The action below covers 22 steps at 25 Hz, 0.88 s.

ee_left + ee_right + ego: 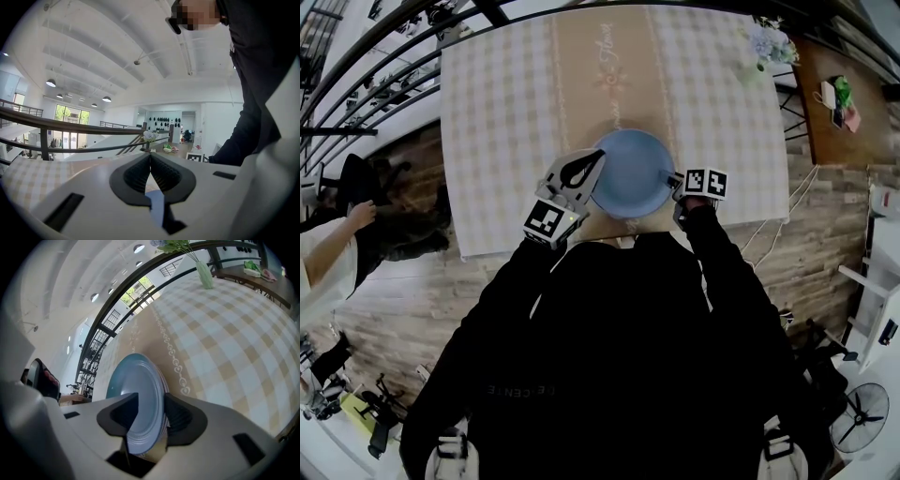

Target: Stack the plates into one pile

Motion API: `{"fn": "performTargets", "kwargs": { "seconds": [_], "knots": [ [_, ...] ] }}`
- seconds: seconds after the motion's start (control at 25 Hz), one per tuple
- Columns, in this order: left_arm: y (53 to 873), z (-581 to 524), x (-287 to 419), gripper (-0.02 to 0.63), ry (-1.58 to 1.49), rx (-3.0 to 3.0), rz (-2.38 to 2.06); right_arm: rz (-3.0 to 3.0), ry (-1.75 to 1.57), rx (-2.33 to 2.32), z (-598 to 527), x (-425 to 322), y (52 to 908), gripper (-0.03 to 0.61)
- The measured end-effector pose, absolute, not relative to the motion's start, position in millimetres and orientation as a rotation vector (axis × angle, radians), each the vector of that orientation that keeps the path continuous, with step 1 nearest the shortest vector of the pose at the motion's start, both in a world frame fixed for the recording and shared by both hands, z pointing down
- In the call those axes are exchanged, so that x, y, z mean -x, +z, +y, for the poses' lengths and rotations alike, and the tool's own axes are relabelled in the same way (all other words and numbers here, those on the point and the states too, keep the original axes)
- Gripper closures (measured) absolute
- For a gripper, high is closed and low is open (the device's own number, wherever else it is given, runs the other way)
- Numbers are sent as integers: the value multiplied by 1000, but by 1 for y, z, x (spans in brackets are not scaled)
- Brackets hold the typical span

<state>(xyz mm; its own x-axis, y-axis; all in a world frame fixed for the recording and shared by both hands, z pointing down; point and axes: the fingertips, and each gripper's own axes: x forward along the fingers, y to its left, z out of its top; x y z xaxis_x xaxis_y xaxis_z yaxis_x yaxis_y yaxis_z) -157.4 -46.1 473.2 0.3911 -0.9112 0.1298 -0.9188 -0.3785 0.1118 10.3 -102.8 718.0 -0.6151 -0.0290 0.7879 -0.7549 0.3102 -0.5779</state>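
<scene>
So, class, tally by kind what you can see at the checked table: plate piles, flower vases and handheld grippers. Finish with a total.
Plate pile: 1
Flower vase: 1
Grippers: 2, the left gripper and the right gripper
Total: 4

Checked tablecloth, flower vase near its far corner, fan lower right

it looked like a large open loft or studio hall rather than a home: a dark railing ran along a mezzanine edge, round lamps hung from a high white beamed ceiling, and the wood-plank floor held a cloth-covered counter and a standing fan.
</scene>
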Motion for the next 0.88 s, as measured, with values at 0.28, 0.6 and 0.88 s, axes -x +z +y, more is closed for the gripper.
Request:
{"fn": "performTargets", "kwargs": {
  "seconds": [0.28, 0.6, 0.88],
  "knots": [
    [471, -45, 156, 594, 79, -2467, -1657, -1942, 1269, -714, -111, -18, 703, 382],
    [466, -45, 152, 594, 99, -2474, -1677, -2227, 1091, -653, -123, 8, 628, 385],
    [449, -52, 150, 594, 107, -2475, -1720, -2590, 741, -534, -134, 48, 526, 398]
  ]
}}
